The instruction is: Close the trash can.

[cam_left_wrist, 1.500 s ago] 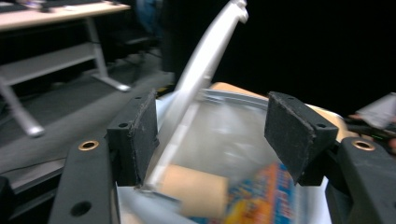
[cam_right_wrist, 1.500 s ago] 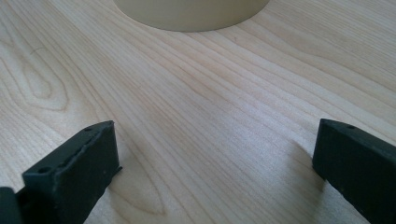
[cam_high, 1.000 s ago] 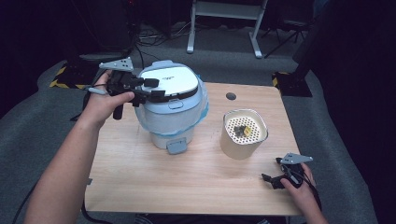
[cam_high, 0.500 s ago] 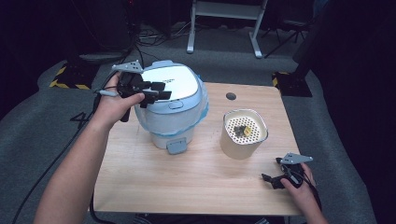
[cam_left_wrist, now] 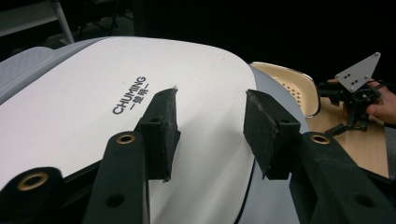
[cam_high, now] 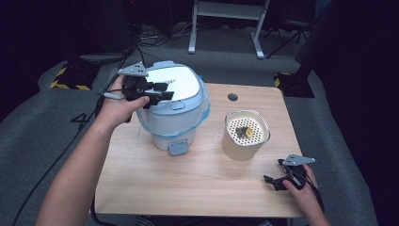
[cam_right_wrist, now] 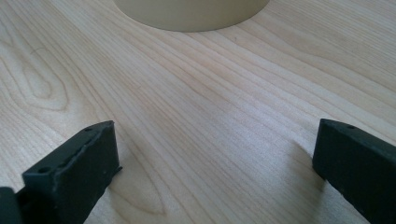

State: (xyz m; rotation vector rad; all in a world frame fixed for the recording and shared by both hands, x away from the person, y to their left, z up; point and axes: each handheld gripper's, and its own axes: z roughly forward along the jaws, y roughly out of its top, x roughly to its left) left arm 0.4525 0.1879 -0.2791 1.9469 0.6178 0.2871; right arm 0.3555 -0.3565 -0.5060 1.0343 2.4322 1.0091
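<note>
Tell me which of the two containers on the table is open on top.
The beige pot right of centre: its top is uncovered, showing a perforated insert. The blue-and-white rice cooker has its lid closed, under the left gripper.

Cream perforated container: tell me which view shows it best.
The high view: the cream perforated container shows whole, standing on the table right of the rice cooker, small dark and yellow bits inside. The left gripper view catches just a slice of its rim; the right gripper view just its lower wall.
</note>
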